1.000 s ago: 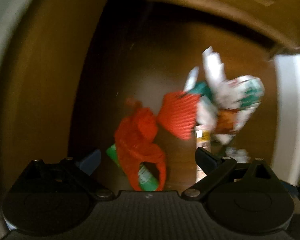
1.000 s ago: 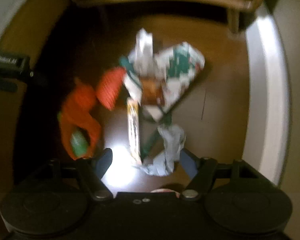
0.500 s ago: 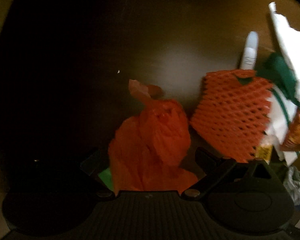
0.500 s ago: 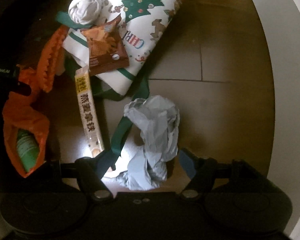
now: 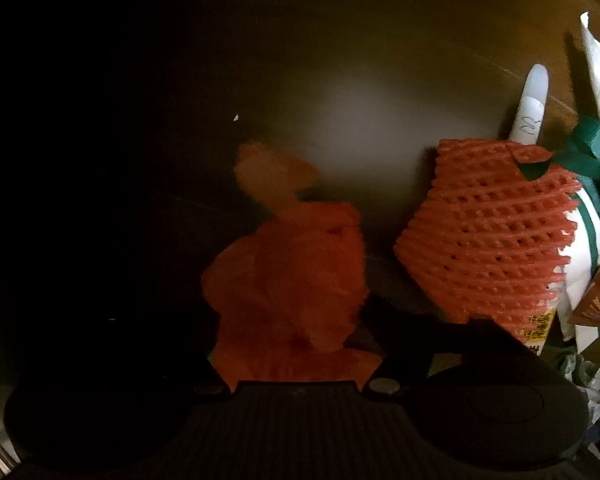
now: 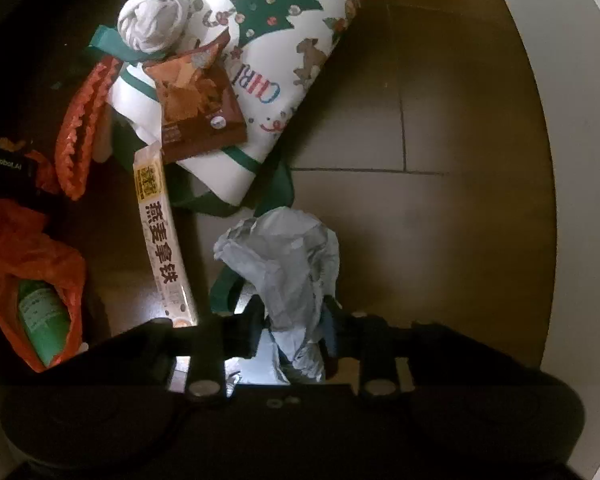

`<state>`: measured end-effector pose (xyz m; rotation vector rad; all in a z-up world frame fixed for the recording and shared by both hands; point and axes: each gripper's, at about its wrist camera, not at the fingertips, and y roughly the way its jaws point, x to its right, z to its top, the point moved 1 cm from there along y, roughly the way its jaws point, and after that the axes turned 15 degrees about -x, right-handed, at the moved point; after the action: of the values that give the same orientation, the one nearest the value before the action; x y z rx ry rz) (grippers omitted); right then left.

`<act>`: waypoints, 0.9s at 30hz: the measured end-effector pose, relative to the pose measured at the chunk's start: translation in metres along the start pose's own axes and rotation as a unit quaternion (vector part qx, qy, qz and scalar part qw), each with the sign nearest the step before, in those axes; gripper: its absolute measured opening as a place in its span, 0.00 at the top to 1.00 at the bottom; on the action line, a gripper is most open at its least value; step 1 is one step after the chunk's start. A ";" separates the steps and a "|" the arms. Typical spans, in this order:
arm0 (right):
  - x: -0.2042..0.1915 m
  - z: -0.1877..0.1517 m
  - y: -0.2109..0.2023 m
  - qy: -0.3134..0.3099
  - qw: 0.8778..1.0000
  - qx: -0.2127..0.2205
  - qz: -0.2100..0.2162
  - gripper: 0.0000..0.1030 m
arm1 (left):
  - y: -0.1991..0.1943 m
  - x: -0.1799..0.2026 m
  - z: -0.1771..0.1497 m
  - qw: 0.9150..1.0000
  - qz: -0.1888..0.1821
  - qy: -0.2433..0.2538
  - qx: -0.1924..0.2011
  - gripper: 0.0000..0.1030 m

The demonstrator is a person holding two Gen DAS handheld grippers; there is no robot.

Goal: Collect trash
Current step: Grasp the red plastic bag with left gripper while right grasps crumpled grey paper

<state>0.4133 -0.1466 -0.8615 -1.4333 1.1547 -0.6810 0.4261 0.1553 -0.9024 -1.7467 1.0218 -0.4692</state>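
Both my grippers are pointing almost straight down at the dark brown tiled floor right now. The right gripper has its jaws closing in narrow on the crumpled pale grey-white paper wad; the pads sit right against its near end, and the rest of the wad billows out on the far side of the claw.

The left gripper is about half open and closing too, with the crinkled orange plastic bag sitting between the fingers. It's dark, so I can't tell if the pads actually press on it yet. From the right wrist view the bag has a green bottle inside, long axis running near to far.

Just right of the bag sits an orange foam fruit net. The long yellow-and-white snack wrapper lies lengthwise near to far, between bag and wad. Farther off is a white Christmas-print tote bag with a brown chip packet on top.
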 end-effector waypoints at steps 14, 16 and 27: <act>0.018 -0.037 -0.105 0.048 0.997 0.053 -0.003 0.82 | -0.090 -0.024 -0.051 0.998 -0.050 -0.021 0.035 0.49; 0.014 -0.047 -0.131 0.054 0.997 0.061 -0.002 0.82 | -0.115 -0.029 -0.063 0.997 -0.060 -0.019 0.039 0.49; -0.021 -0.090 -0.300 0.070 0.989 0.127 0.039 0.82 | -0.265 -0.053 -0.133 0.989 -0.130 0.011 0.064 0.50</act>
<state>0.4069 -0.1915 -0.5510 -1.1341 1.1802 -0.8524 0.4121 0.1558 -0.6019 -1.7694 0.7653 -0.7041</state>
